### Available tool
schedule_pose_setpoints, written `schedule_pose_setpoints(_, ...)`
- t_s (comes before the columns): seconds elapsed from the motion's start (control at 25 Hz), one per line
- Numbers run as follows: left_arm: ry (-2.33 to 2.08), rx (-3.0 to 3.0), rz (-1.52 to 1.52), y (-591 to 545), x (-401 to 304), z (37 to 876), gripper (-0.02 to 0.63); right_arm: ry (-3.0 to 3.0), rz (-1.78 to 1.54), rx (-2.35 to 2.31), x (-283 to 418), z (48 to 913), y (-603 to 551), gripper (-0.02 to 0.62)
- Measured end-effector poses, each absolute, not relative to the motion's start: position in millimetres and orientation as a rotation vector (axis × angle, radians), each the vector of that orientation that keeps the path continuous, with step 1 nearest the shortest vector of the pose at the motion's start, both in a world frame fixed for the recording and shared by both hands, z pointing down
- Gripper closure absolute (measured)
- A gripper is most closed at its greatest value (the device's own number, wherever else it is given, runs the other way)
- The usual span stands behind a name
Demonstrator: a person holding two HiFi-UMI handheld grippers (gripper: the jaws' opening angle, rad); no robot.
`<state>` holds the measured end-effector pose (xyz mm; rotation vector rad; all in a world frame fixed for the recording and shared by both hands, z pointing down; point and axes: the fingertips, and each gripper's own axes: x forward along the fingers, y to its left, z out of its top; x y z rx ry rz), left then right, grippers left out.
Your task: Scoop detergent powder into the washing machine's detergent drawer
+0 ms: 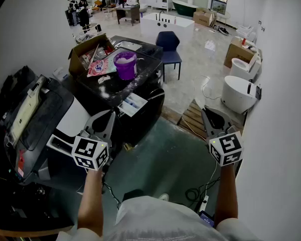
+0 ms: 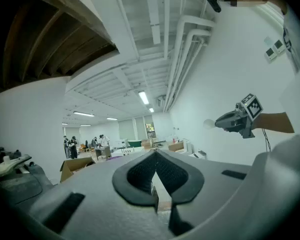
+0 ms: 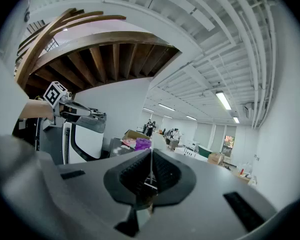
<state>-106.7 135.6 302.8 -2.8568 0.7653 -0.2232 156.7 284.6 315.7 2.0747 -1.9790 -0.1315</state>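
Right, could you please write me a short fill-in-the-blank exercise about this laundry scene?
1. The bucket standing on the machine is ____ in colour.
2. The left gripper and the right gripper both hold nothing, and their jaws are ____.
3. The chair beyond the machine is ____.
4. In the head view, the cardboard box sits to the ____ of the bucket.

Missing words: purple; shut; blue; left.

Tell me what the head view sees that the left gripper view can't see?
Only the head view shows the open drawer of the black washing machine, the blue chair and the wooden pallet. Only the left gripper view shows the ceiling pipes and that the jaws of the left gripper are shut and empty. Both show the right gripper, the cardboard box and people far away.
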Motion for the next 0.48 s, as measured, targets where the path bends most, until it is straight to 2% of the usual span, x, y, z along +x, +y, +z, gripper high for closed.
schedule_pose_setpoints(0.48,0.709,-2.824,-0.328,128.5,-77.9,313.7,0.597,-2.083,-0.080,2.133,177.9,311.1,266.7,0.583)
